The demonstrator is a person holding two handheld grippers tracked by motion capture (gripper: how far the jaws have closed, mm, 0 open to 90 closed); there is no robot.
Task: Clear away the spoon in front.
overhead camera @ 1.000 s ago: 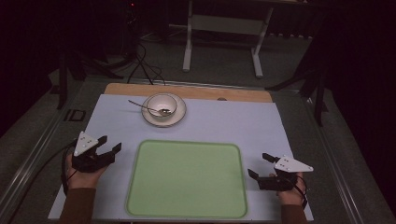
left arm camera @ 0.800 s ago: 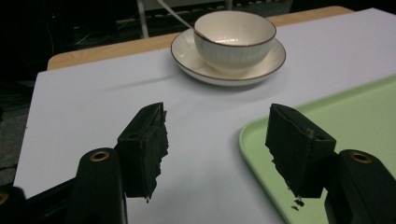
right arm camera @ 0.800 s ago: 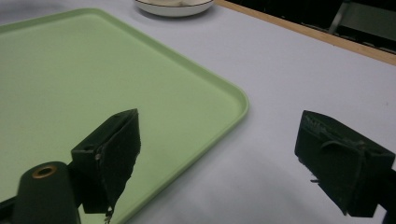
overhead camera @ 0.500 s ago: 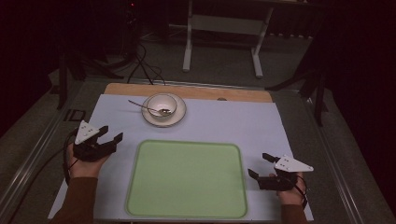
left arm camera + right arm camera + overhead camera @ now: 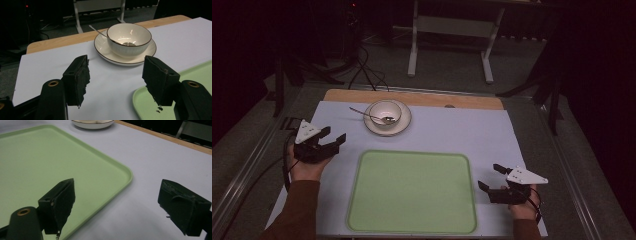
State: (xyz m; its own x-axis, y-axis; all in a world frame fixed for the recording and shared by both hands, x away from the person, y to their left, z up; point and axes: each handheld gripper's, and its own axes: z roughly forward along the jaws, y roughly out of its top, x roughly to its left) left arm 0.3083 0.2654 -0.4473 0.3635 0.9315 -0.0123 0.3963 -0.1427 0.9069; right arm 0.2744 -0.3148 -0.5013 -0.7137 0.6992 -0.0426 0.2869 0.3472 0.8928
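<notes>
From above, the left gripper (image 5: 333, 138) sits at the left of the frame, raised a little off the white mat (image 5: 472, 135), its jaws wide apart and holding nothing, pointed up and to the right toward the bowl (image 5: 385, 113). That bowl stands on a saucer (image 5: 404, 123) in the upper middle of the frame, near the mat's far edge, with a spoon (image 5: 362, 113) resting in it, handle sticking out to the left. In the left gripper view the bowl shows in the upper middle, between and beyond the two spread jaws, well apart from them. The right gripper (image 5: 489, 177) is at the lower right, just beside the right edge of the green tray (image 5: 412, 192), jaws also wide and empty. The tray lies in the lower middle of the frame, between the two hands.
</notes>
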